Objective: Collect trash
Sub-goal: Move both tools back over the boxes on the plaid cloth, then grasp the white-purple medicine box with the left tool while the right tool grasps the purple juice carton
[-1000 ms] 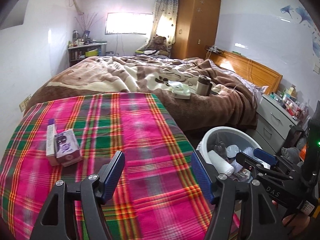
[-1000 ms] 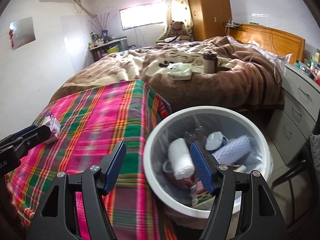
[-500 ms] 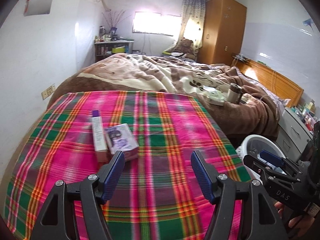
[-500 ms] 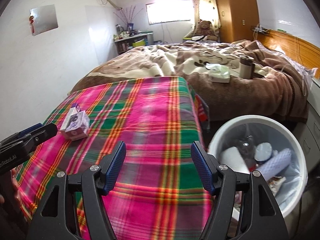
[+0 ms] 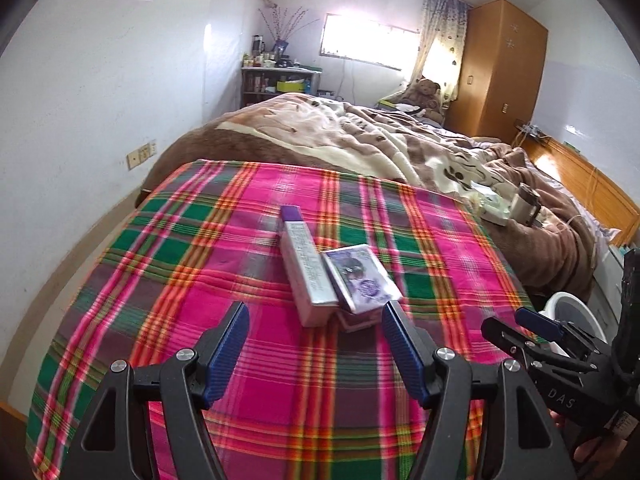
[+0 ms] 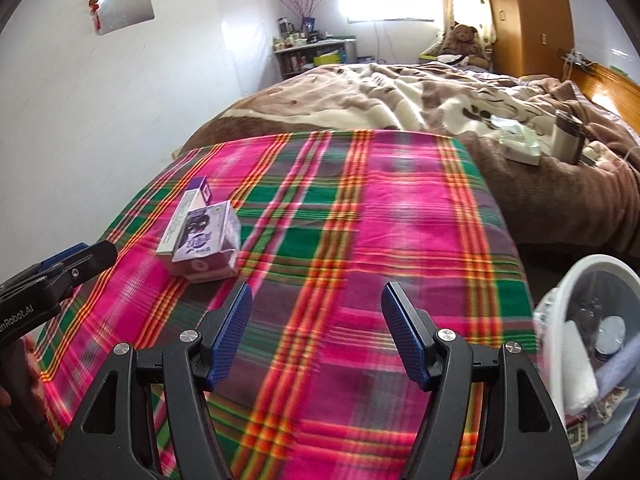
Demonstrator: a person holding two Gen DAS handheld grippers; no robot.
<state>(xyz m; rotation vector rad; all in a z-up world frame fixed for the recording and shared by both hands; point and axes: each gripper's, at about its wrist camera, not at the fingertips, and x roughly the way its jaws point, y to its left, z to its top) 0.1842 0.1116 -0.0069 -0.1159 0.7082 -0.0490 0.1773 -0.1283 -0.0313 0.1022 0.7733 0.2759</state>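
Two boxes lie side by side on the plaid cloth [image 5: 200, 280]: a long white box with a purple end [image 5: 306, 268] [image 6: 184, 212] and a squat purple-printed box [image 5: 360, 280] [image 6: 206, 240]. My left gripper [image 5: 316, 344] is open and empty, just short of the boxes, which sit between and beyond its jaws. My right gripper [image 6: 316, 332] is open and empty over the cloth's middle, right of the boxes; it also shows in the left wrist view [image 5: 520, 328]. The white trash bin [image 6: 592, 280] holds several pieces of trash at the table's right.
A bed with a brown blanket [image 5: 360, 144] lies beyond the table, with a tissue box [image 6: 520, 148] and a steel mug [image 6: 566, 136] on it. White drawers [image 5: 616, 276] stand right of the bin. A wall [image 5: 80, 140] runs along the left.
Both grippers have swung left, away from the bin and over the plaid table. The left gripper has closed in on the two boxes. Both stay open.
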